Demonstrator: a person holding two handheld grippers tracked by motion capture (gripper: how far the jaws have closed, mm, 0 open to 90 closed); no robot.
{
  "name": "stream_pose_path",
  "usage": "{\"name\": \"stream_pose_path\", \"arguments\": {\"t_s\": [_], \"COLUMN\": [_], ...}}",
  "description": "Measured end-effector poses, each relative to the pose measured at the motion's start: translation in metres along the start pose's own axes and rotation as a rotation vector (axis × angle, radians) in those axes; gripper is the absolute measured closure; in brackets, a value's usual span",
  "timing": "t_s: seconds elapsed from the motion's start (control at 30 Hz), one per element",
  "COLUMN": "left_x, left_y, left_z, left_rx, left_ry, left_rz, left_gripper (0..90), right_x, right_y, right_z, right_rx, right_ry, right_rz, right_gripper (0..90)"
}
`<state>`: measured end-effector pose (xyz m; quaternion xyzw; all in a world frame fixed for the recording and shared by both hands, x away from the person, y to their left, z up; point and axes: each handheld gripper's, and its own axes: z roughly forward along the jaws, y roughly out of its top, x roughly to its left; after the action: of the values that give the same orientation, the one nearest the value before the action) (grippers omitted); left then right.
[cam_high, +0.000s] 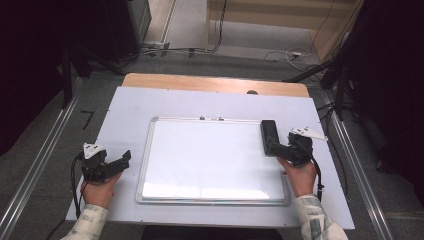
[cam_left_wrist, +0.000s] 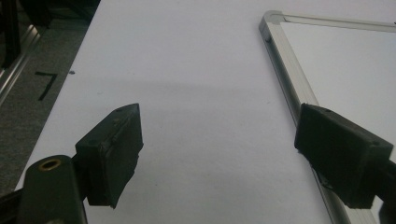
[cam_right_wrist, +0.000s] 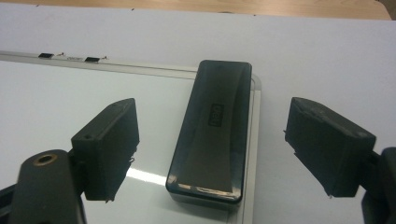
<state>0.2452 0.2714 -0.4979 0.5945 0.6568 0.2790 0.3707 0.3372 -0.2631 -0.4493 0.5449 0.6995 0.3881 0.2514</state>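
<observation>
Your eraser (cam_right_wrist: 210, 135) at two o'clock looks like glossy black plastic, smooth enough to catch light. The whiteboard (cam_high: 210, 160) has a shiny white face and a brushed metal frame. Beneath lies a matt white sheet (cam_high: 130, 105); bare wood (cam_high: 200, 82) shows at twelve o'clock.

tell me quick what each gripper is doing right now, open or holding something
Left gripper: open, nothing between its jaws, over the bare table beside the whiteboard.
Right gripper: open, jaws either side of the black eraser, not pressing it.
</observation>
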Motion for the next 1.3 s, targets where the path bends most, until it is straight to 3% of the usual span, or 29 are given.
{"name": "stream_pose_path", "arguments": {"t_s": [1.3], "left_x": [0.000], "left_y": [0.000], "left_z": [-0.001], "left_rx": [-0.002], "left_ry": [-0.002], "left_rz": [-0.004], "left_gripper": [15.8], "right_x": [-0.036], "right_y": [-0.023], "right_z": [-0.042], "right_rx": [-0.033], "right_ry": [-0.035], "right_rz": [0.023], "right_gripper": [16.2]}}
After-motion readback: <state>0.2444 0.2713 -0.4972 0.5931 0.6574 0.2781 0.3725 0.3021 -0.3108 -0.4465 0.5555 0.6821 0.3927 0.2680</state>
